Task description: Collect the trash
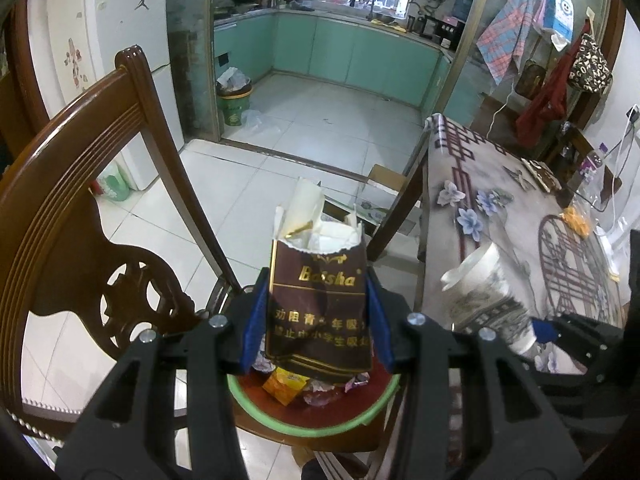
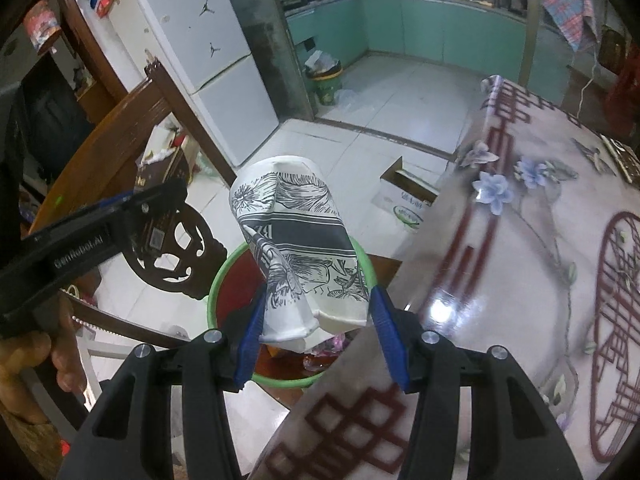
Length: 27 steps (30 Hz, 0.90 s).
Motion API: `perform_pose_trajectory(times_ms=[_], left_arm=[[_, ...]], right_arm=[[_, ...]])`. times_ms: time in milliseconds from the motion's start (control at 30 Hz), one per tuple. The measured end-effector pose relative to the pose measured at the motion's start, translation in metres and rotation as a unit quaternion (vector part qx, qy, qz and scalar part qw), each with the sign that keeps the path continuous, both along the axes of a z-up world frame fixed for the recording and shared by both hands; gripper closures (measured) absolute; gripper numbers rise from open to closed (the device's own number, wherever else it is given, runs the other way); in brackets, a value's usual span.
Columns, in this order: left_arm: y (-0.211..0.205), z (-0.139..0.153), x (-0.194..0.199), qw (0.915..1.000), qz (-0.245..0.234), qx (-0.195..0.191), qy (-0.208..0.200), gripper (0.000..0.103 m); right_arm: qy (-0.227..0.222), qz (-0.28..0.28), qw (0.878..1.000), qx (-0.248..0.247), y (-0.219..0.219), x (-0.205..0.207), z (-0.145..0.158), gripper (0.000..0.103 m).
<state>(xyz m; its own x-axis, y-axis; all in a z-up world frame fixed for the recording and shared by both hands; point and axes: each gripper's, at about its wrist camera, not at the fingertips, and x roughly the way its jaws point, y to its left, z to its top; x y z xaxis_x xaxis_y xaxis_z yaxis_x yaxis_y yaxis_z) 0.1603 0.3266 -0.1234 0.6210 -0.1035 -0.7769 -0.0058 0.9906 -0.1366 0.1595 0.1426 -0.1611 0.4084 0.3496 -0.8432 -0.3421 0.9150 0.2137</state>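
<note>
While the left gripper [image 1: 318,320] clamps a torn brown cigarette pack [image 1: 318,300], the green-rimmed bin [image 1: 312,420] sits directly below it. Just to its right, the right gripper [image 2: 318,336] pinches a crushed paper cup [image 2: 300,256] above that bin [image 2: 216,288], beside the desk [image 2: 520,240].

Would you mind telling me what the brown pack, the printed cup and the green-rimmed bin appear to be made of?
The brown pack looks like thin glossy paper with gold print: it is creased, and its torn top shows a white paper lining. The printed cup seems to be matte white paper, crumpled and dented with its rim folded. The green-rimmed bin is probably moulded plastic, judging by its smooth, even rim.
</note>
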Motion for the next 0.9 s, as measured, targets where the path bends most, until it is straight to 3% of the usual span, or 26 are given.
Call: perform_pose_trajectory(times_ms=[167,200,267,300,500,567,700,833,900], left_arm=[[0.005,-0.003,0.007,1.0,0.004,-0.002,0.001,0.058],[0.005,-0.003,0.008,1.0,0.007,-0.003,0.001,0.057],[0.006,-0.004,0.01,0.9999,0.01,-0.008,0.001,0.045],[0.006,-0.003,0.01,0.9999,0.011,-0.009,-0.001,0.033],[-0.003,0.01,0.004,0.9997,0.01,-0.002,-0.021,0.015],[-0.007,0.015,0.0,0.9995,0.01,-0.002,-0.03,0.011],[-0.024,0.03,-0.009,0.9987,0.006,0.0,-0.05,0.005],[-0.058,0.054,-0.032,0.9919,-0.001,0.012,-0.127,0.005],[-0.085,0.069,-0.044,0.9853,-0.007,0.041,-0.165,0.005]], right_arm=[[0.013,0.015,1.0,-0.002,0.012,0.006,-0.009,0.048],[0.02,0.021,1.0,0.0,0.014,0.007,-0.012,0.037],[0.019,0.019,1.0,0.004,0.014,0.006,-0.014,0.031],[0.016,0.017,1.0,0.009,0.013,0.005,-0.013,0.031],[-0.009,-0.015,1.0,0.024,-0.009,0.003,0.004,0.03],[-0.036,-0.033,0.998,0.03,-0.024,-0.001,0.016,0.027],[-0.128,-0.076,0.989,0.022,-0.056,-0.019,0.047,0.006],[-0.256,-0.12,0.959,0.012,-0.093,-0.05,0.078,0.007],[-0.298,-0.136,0.945,0.0,-0.11,-0.064,0.089,0.007]])
